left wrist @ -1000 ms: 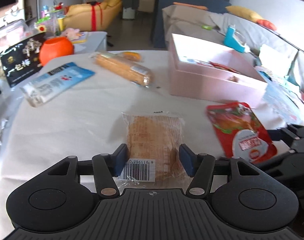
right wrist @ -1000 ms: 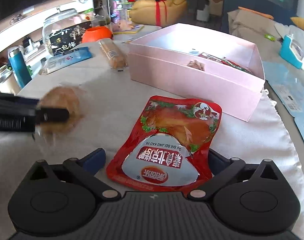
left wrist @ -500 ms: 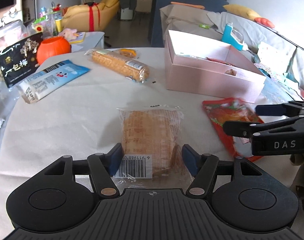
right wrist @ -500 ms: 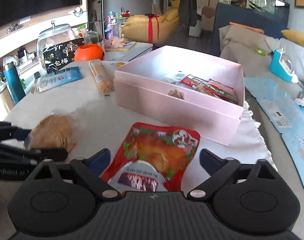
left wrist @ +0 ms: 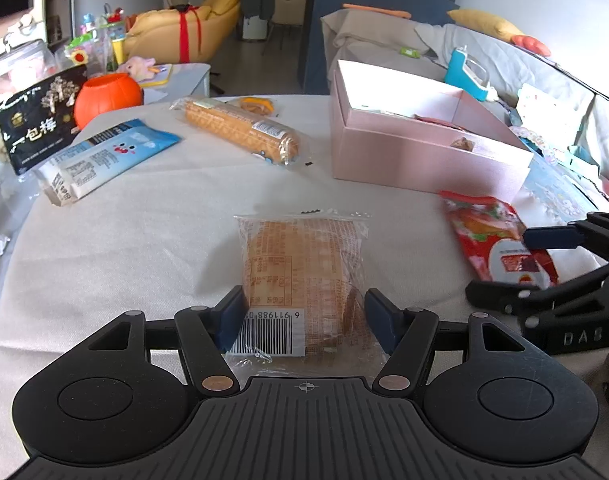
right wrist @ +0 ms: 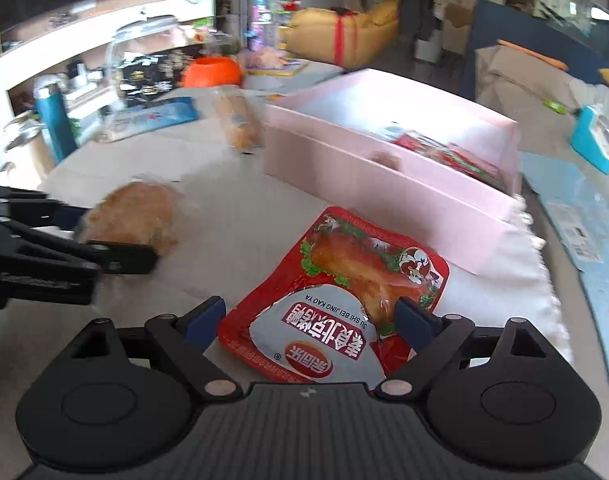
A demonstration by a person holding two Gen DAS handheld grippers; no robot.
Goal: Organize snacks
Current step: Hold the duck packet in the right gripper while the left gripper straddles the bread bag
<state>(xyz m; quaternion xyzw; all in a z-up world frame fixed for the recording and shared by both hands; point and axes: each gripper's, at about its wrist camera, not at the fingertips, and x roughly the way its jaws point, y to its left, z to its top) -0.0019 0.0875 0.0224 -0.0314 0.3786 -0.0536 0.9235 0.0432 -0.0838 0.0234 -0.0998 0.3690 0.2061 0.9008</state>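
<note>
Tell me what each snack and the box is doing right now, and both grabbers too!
Left gripper: shut on the bread packet, fingers at its sides.
Bread packet: flat, held.
Right gripper: shut on the red pouch.
Red pouch: held, printed side up.
Pink box: open, some snacks inside.
Long cracker pack: lying on the cloth, sealed.
Blue packet: lying flat, untouched.

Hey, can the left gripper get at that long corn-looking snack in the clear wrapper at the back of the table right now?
Probably not yet. The left gripper has its jaws around the bread packet, so it is occupied. The corn snack lies beyond, with bare tablecloth between them.
</note>
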